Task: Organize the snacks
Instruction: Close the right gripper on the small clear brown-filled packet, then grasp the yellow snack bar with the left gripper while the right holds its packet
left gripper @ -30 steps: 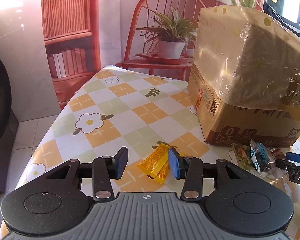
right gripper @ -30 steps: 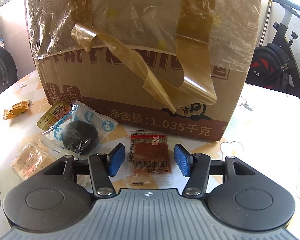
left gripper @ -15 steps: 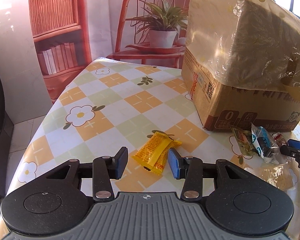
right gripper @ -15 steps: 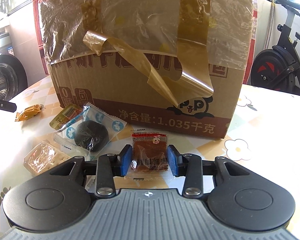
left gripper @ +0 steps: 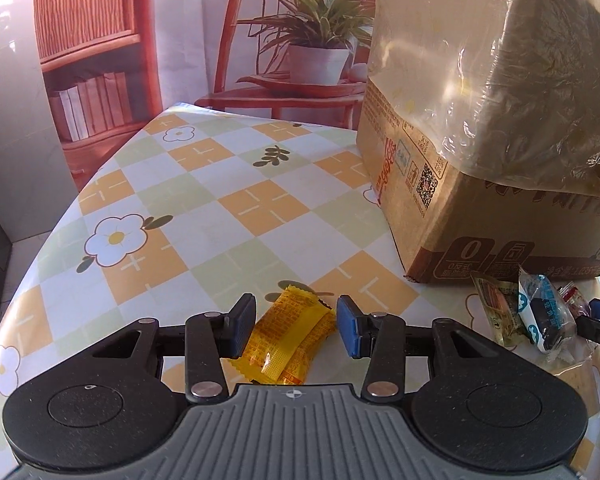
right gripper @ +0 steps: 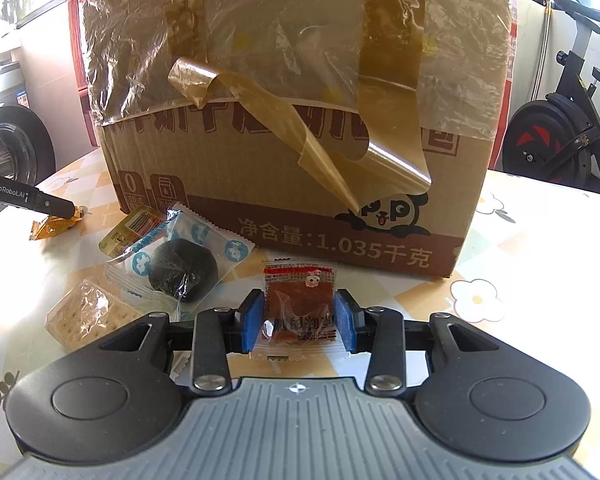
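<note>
Box blocks the far right; open tablecloth to the left

The cardboard box (left gripper: 496, 128) walls off the far right; loose packets (right gripper: 180, 256) crowd its near side, while the tablecloth (left gripper: 204, 208) lies open far-left.

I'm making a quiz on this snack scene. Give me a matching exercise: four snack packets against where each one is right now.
Things:
1. yellow packet
2. red packet
3. black cookie packet
4. cracker packet

Places:
A. clamped by the right gripper
B. nearest the table's edge, left of the right gripper
C. between the open fingers of the left gripper
D. lying over a gold packet by the box

Pairs: 1-C, 2-A, 3-D, 4-B
</note>
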A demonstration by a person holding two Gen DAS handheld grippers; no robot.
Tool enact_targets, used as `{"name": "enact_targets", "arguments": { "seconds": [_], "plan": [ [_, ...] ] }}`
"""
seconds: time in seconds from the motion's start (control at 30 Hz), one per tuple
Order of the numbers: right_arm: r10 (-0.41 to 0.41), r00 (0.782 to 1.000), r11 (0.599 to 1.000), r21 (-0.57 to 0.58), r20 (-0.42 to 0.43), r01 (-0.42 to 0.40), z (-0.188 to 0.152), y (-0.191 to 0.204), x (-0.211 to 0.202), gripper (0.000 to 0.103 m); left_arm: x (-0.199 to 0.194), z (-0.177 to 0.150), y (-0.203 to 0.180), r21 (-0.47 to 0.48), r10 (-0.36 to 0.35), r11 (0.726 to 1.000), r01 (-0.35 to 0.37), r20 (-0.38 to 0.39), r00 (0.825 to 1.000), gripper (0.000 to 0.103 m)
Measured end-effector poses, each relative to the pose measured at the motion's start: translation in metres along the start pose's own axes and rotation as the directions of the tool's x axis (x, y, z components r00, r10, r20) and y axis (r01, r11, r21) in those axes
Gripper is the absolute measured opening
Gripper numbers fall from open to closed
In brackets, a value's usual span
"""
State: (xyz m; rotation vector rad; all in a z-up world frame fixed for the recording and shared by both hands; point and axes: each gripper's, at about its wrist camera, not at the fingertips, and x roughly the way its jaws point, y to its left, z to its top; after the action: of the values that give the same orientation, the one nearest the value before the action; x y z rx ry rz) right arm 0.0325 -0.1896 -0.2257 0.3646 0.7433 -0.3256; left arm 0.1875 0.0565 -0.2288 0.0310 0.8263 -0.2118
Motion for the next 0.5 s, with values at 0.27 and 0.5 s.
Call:
{"name": "enact_targets", "arguments": {
  "seconds": [0.27,0.5],
  "plan": [
    [0.0,1.0,1.0,-0.003,-0.003,0.0,0.0,0.001,0.001,0.041,0.001,-0.006,0.003,0.036,-0.008,0.999,0.008,0.001,1.0,0.053],
    [0.0,1.0,1.0,-0.004,-0.003,0.0,0.0,0.001,0.001,0.041,-0.006,-0.017,-0.011,0.131,0.023,0.991,-0.024,0.007,1.0,0.053]
  ]
}}
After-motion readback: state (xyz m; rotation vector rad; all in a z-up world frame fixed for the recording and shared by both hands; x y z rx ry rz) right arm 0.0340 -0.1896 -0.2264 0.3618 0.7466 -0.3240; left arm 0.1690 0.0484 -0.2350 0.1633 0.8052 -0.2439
